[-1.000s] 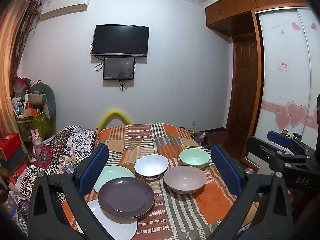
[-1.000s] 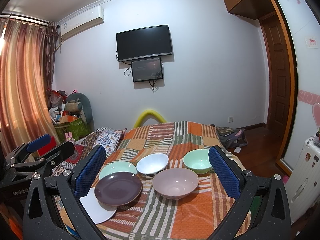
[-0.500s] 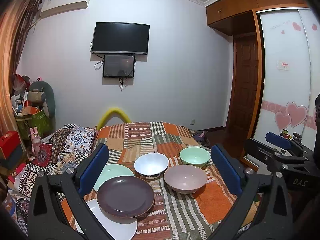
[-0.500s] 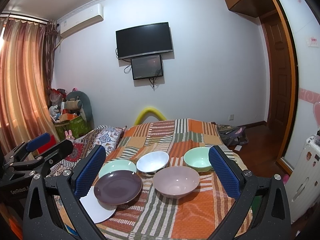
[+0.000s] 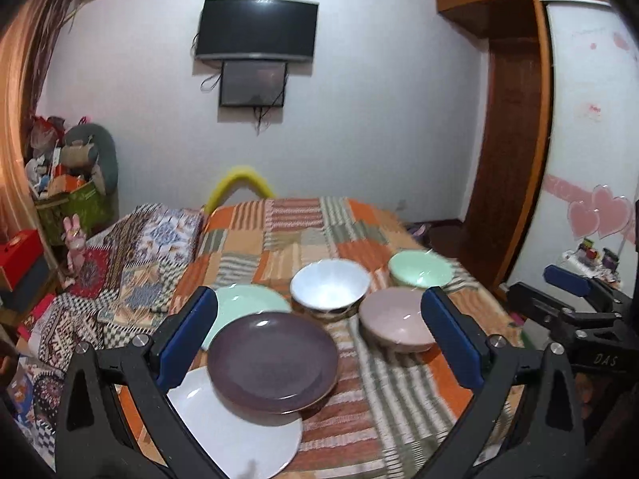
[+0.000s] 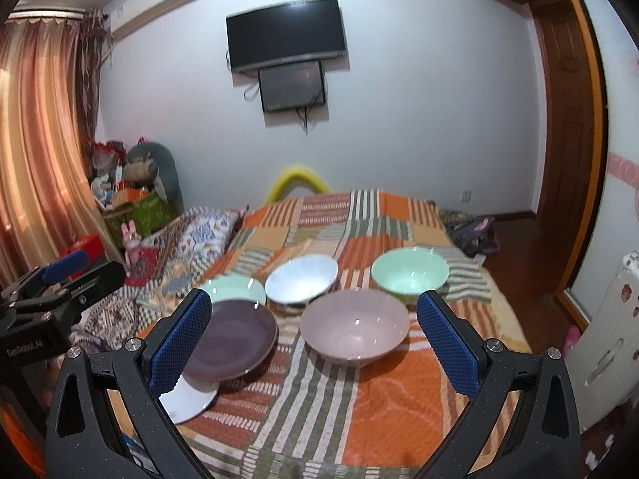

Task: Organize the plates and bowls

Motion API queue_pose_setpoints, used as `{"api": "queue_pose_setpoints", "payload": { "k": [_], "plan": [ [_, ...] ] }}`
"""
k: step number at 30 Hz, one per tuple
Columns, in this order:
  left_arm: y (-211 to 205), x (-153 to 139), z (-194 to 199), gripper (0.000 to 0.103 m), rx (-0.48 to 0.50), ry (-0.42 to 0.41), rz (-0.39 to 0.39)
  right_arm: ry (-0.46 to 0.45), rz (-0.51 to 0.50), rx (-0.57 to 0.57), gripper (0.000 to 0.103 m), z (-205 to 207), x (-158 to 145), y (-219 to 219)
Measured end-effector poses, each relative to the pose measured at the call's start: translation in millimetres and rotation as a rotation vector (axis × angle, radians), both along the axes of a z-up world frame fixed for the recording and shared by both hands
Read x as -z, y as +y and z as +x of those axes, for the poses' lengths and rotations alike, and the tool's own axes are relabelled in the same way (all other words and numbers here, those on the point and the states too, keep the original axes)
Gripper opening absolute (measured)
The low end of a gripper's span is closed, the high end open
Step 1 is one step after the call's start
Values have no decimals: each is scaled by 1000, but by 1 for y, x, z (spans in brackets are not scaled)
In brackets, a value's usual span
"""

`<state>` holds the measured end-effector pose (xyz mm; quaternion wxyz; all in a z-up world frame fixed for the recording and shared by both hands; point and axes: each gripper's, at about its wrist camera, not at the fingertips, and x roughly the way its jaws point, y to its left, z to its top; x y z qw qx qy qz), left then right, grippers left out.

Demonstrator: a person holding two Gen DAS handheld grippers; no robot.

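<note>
Blur is smearing the far crockery in the left wrist view, and our own gripper frames are cutting off the near edge of the patchwork bedspread in both views. We are holding the left gripper above the near end of the bed with its 2 blue pads spread wide and nothing between them; the right gripper is hanging the same way, wide apart and gripping nothing. We are seeing 3 plates and 3 bowls, all sitting rim-up on the bedspread, and every bowl is showing a bare inside. The purple plate is lying partly over the white plate, hiding much of it, and the left gripper's pad is covering the white plate's left side; in the right wrist view only a small wedge of that white plate is showing. The mint plate is lying just behind the purple one, its near rim hidden, and whether the 2 are touching we cannot tell. The white bowl is standing in the middle, leaning slightly, with a dark patterned band low on its wall that is too blurred to read. The pink bowl is sitting nearest the right gripper, and the mint bowl is standing just behind it, toward the right edge of the bed.
</note>
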<state>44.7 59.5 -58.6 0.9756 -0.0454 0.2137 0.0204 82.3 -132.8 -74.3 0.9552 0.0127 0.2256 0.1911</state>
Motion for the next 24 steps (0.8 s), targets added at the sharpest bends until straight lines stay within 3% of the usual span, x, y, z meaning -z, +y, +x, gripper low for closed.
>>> {"api": "queue_pose_setpoints", "payload": {
  "k": [2, 4, 8, 10, 16, 24],
  "plan": [
    [9, 10, 6, 103, -11, 31, -10, 25, -11, -6, 101, 6, 5, 4],
    [23, 20, 14, 101, -31, 64, -25, 51, -19, -16, 94, 12, 10, 10],
    [49, 40, 31, 85, -67, 139, -53, 118, -18, -42, 86, 25, 23, 16],
    [63, 50, 39, 84, -85, 171, -74, 157, -16, -61, 76, 33, 31, 21],
    [89, 75, 55, 78, -126, 238, -68, 233, -36, -97, 70, 49, 52, 40],
    [118, 115, 83, 58, -104, 336, -92, 324, -69, -155, 53, 71, 78, 71]
  ]
}}
